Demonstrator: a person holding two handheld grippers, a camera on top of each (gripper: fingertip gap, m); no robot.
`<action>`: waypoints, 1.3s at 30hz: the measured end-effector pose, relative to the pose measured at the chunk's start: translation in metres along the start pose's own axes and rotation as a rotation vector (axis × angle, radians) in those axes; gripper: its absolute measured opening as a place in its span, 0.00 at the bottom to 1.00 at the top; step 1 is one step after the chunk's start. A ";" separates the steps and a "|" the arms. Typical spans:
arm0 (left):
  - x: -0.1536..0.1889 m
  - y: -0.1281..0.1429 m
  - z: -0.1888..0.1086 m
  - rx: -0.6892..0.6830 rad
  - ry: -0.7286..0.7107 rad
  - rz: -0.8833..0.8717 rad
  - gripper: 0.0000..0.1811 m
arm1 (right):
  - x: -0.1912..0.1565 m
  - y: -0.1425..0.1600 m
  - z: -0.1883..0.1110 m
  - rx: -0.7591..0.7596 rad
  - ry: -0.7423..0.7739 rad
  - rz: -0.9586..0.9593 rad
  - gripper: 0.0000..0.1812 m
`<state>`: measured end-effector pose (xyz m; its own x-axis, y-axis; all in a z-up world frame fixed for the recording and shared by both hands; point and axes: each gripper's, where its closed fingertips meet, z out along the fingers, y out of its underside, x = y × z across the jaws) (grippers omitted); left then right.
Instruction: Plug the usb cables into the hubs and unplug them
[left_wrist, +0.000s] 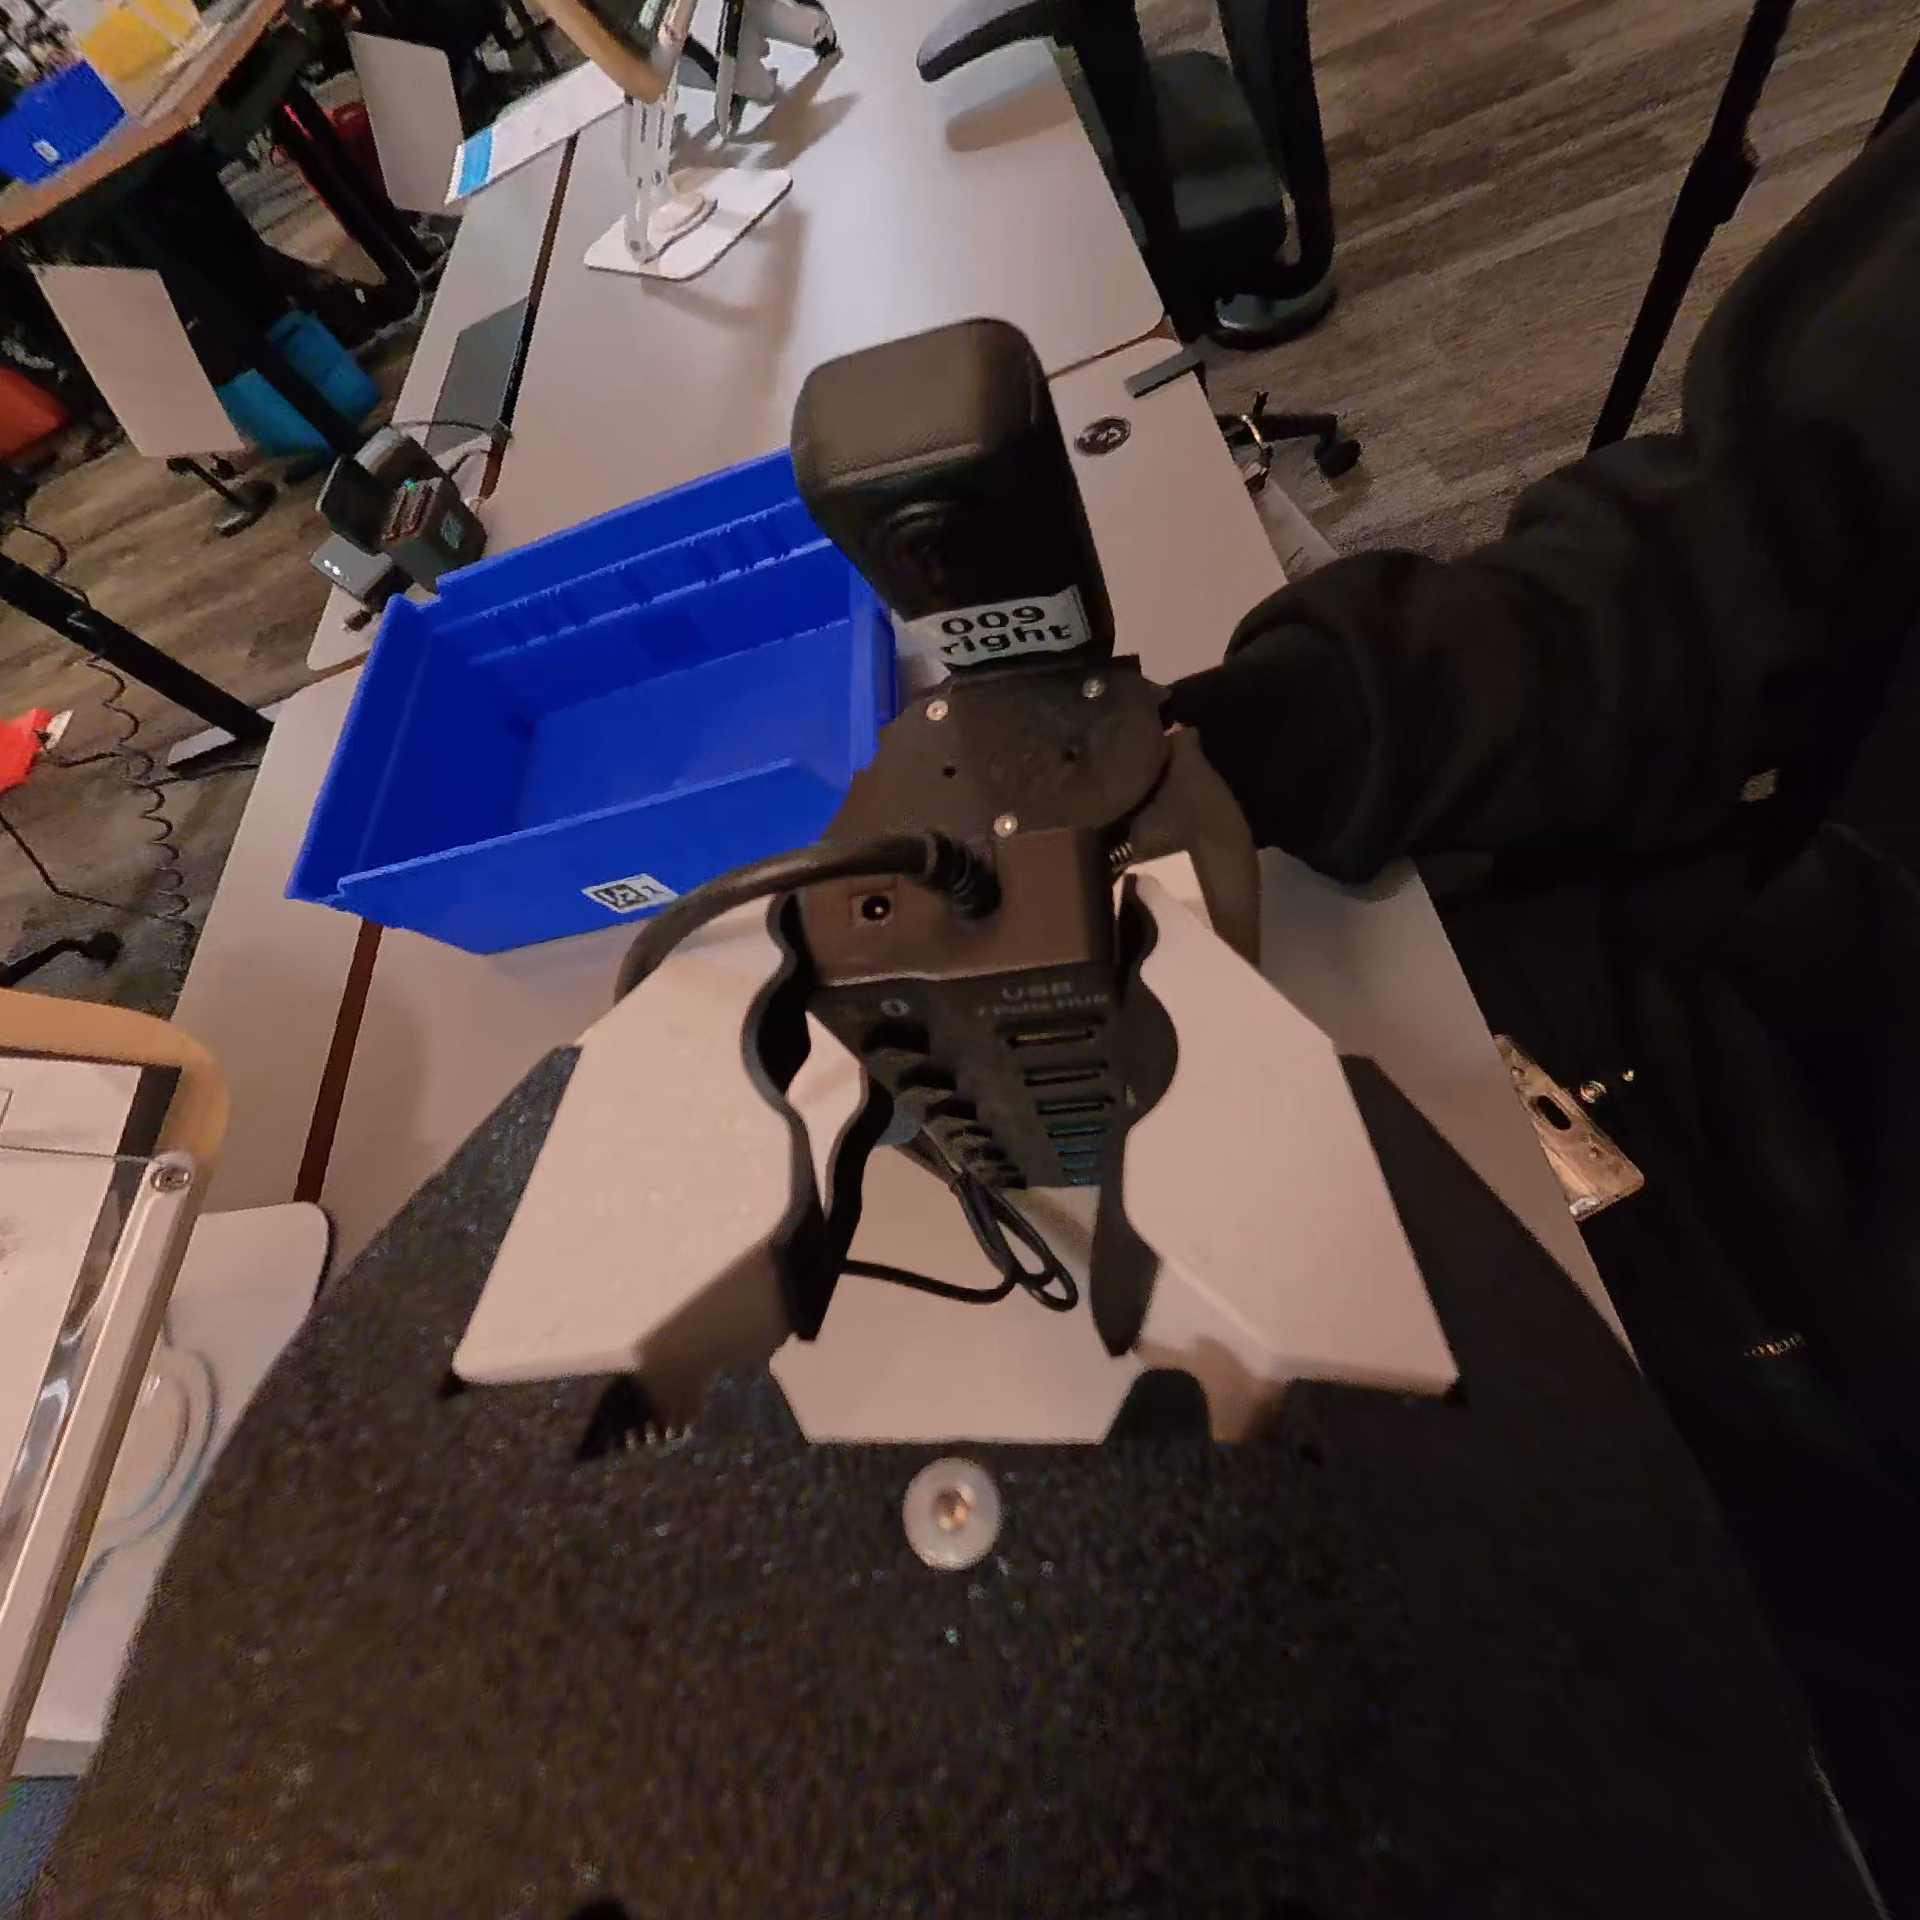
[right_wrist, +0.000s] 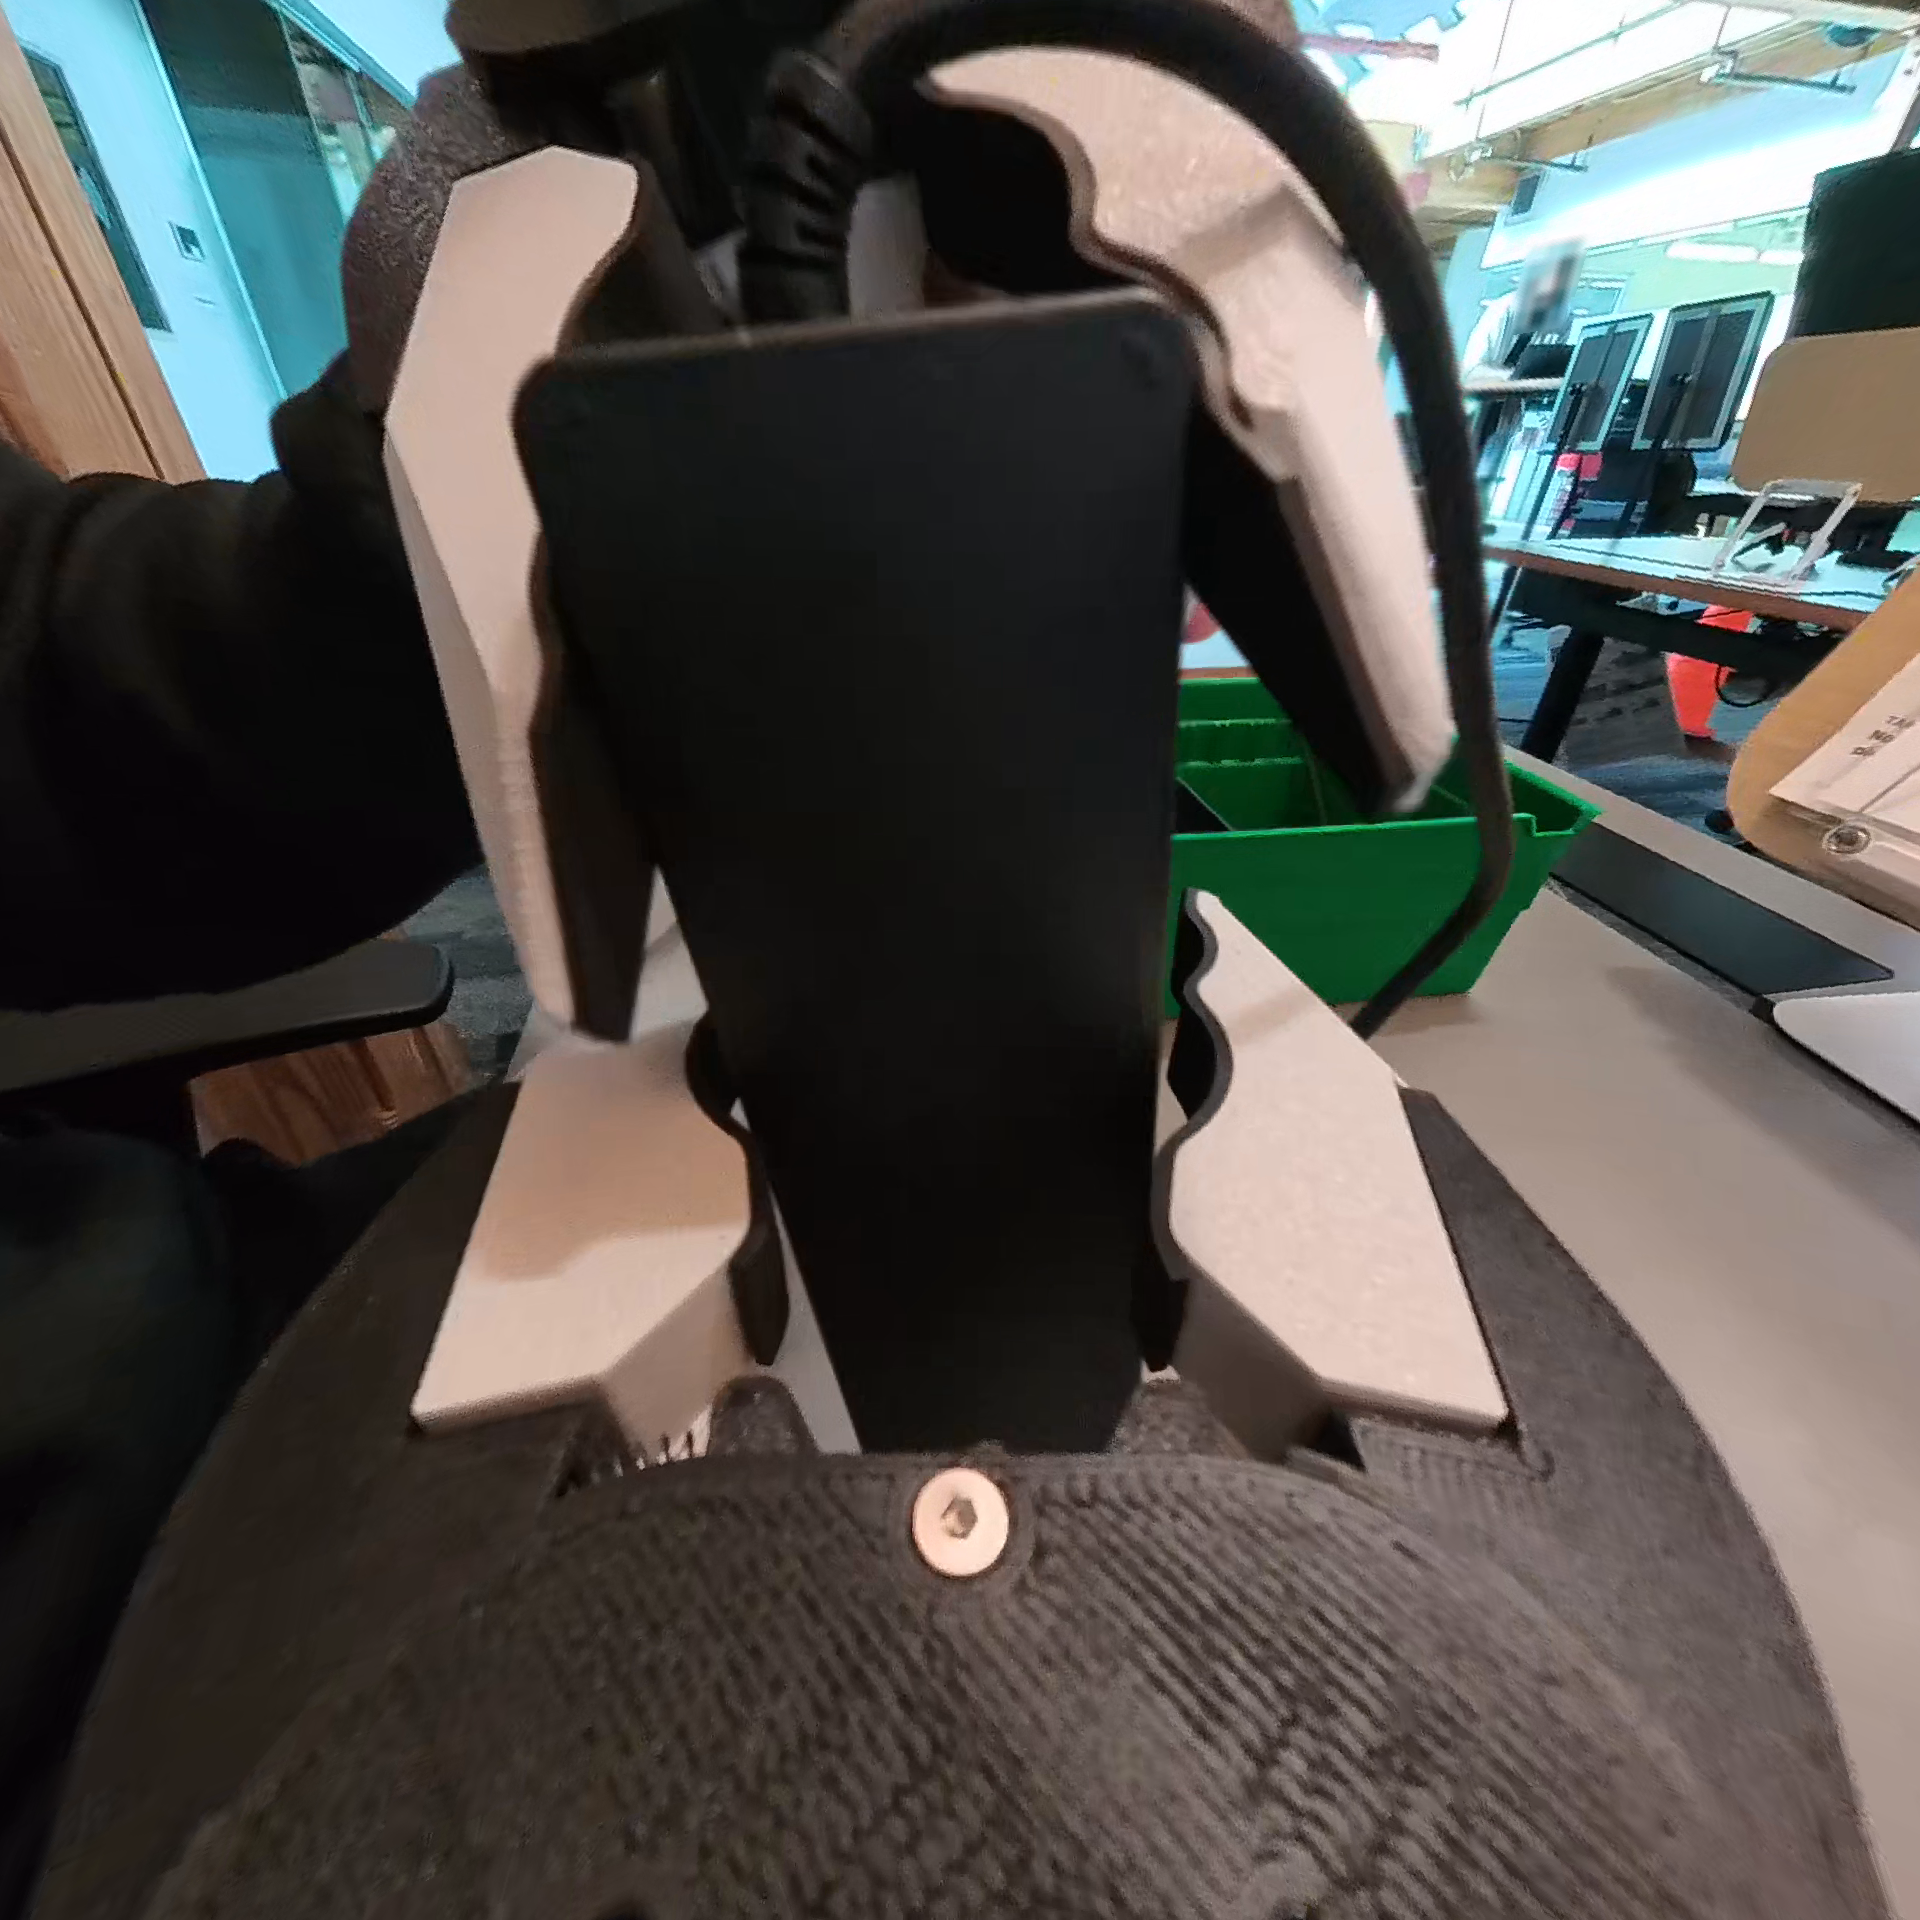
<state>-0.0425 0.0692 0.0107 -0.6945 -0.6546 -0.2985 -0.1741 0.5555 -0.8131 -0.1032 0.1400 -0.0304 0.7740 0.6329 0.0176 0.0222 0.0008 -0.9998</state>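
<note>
Above the table (left_wrist: 665, 343), both claws clamp one black USB hub (left_wrist: 1023, 1049), left claw (left_wrist: 961, 997) showing its ports and thin cable (left_wrist: 997, 1236), right claw (right_wrist: 951, 1049) only its blank back.

Left wrist view: dim, warm lighting, soft shadows, strong wide-angle bending at edges. Right wrist view: bright, overexposed daylight behind; near surfaces dark and blurred.
</note>
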 end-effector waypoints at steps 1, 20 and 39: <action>0.000 0.002 0.001 -0.017 -0.002 0.000 0.31 | -0.001 0.000 0.001 -0.003 0.000 -0.004 0.45; -0.013 0.016 -0.024 -0.069 -0.105 -0.127 0.39 | 0.024 -0.009 -0.015 0.116 0.074 0.015 0.35; -0.005 0.004 -0.007 -0.099 -0.077 -0.155 0.27 | 0.004 0.004 -0.003 -0.012 0.011 -0.039 0.35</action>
<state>-0.0446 0.0782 0.0123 -0.5989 -0.7716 -0.2144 -0.3455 0.4904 -0.8001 -0.0978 0.1400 -0.0344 0.7796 0.6237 0.0567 0.0602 0.0154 -0.9981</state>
